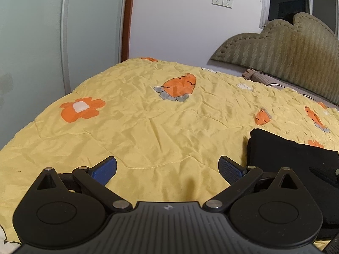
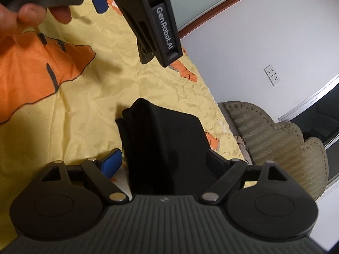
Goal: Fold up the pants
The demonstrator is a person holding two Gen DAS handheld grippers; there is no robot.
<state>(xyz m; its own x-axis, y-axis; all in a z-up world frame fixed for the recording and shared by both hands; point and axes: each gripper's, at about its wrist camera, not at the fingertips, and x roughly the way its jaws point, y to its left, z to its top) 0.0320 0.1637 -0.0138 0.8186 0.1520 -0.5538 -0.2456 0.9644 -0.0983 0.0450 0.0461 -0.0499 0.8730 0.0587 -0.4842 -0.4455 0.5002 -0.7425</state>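
Black pants (image 1: 292, 160): folding apparently nearing completion.
Lying as a compact bundle on the yellow quilt (image 1: 148, 131); left gripper (image 1: 167, 169) hovering spread, empty; right gripper (image 2: 165, 160) spread, straddling the bundle.

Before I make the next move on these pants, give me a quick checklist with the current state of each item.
1. Left gripper open, holding nothing: ok.
2. Right gripper open, jaws either side of the black pants: ok.
3. Pants gathered into a compact fold on the yellow quilt: ok.
4. Fold edges aligned: cannot tell, fabric too dark.
5. Left gripper clear of the pants, which lie to its right: ok.
6. Right pads touching the fabric: cannot tell.
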